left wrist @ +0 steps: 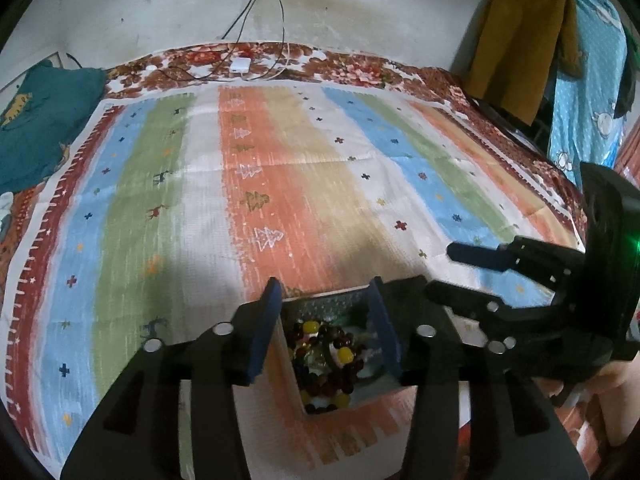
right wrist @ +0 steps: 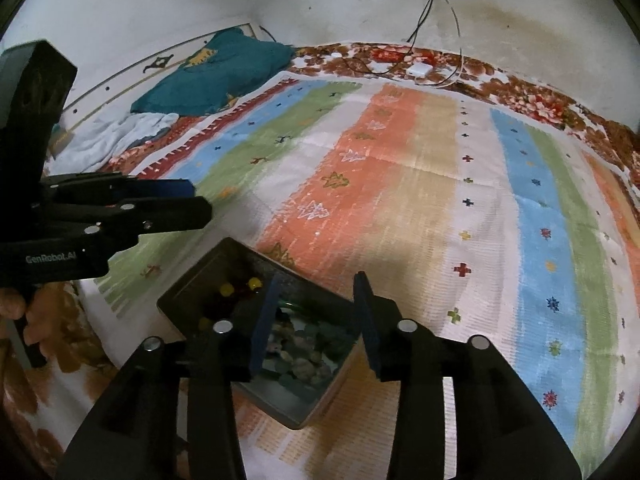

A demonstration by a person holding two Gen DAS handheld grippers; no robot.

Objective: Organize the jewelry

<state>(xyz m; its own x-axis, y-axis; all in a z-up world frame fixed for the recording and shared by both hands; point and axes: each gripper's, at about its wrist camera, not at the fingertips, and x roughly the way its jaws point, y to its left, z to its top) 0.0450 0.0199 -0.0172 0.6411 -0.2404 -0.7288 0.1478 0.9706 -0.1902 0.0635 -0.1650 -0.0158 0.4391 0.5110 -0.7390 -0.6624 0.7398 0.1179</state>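
On left hand-held gripper [right wrist: 192, 204] body: "GenRobot.AI" in white.

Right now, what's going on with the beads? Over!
Both grippers open, left gripper, right gripper, over the box. Beaded jewelry inside. Nothing blocking.

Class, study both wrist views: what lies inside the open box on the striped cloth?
The box holds beaded jewelry: dark red and yellow beads at one end, pale greenish and grey beads at the other. Both grippers' fingers cover parts of it, and the box's floor beneath the piles is hidden.
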